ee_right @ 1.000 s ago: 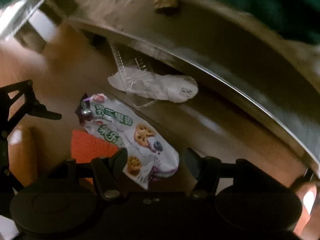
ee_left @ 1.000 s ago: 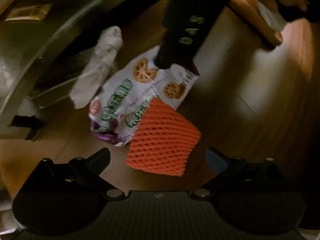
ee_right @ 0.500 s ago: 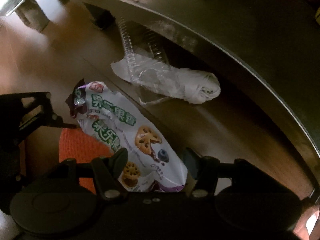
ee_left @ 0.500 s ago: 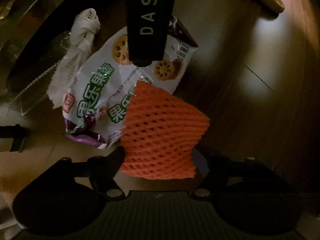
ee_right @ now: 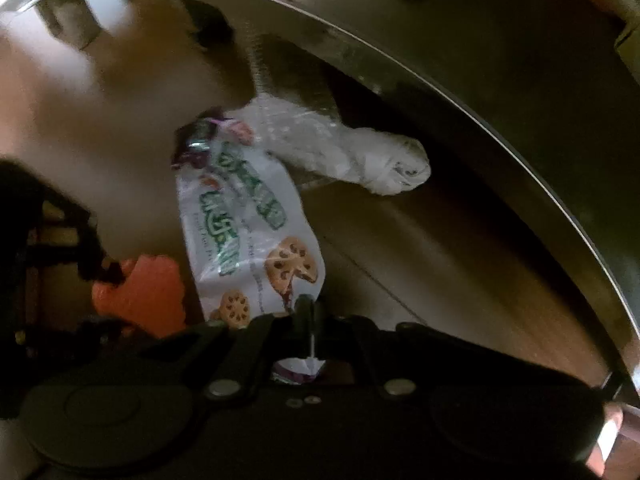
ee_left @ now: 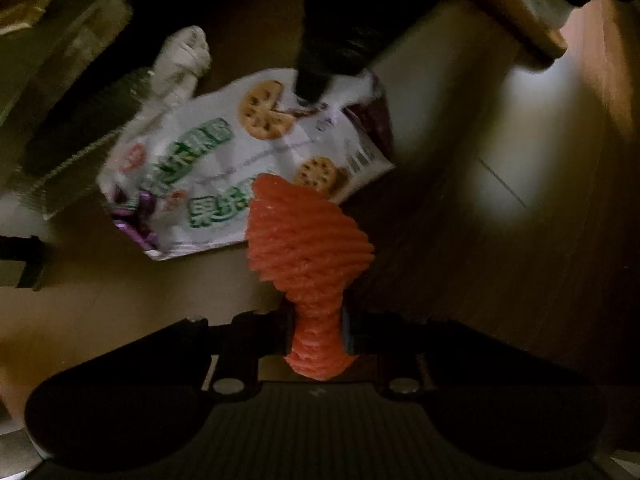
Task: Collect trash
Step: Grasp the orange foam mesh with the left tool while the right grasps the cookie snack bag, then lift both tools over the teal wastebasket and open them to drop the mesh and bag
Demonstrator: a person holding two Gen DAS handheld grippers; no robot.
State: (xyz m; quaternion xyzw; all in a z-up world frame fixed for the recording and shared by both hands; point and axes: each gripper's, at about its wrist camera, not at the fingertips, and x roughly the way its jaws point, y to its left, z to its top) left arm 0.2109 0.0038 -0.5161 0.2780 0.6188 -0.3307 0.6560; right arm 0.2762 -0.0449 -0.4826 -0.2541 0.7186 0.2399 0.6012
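On the wooden floor (ee_left: 460, 248), the orange foam net (ee_left: 308, 248) is being clamped by the just-closed left gripper (ee_left: 316, 336), the snack bag (ee_right: 248, 232) is being pinched by the just-closed right gripper (ee_right: 310, 332), and both are being crowded by a white wad (ee_right: 376, 160).

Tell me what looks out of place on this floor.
Litter on the wooden floor: a biscuit wrapper, orange foam net, and by the metal edge a knotted white bag with crumpled clear plastic.

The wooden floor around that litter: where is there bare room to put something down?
Bare floor lies right of the orange foam net and snack bag, up to the wooden furniture leg. Another strip runs between the bag and the curved metal edge. It is crowded where bag, net, crumpled white wrapper and clear plastic bunch together.
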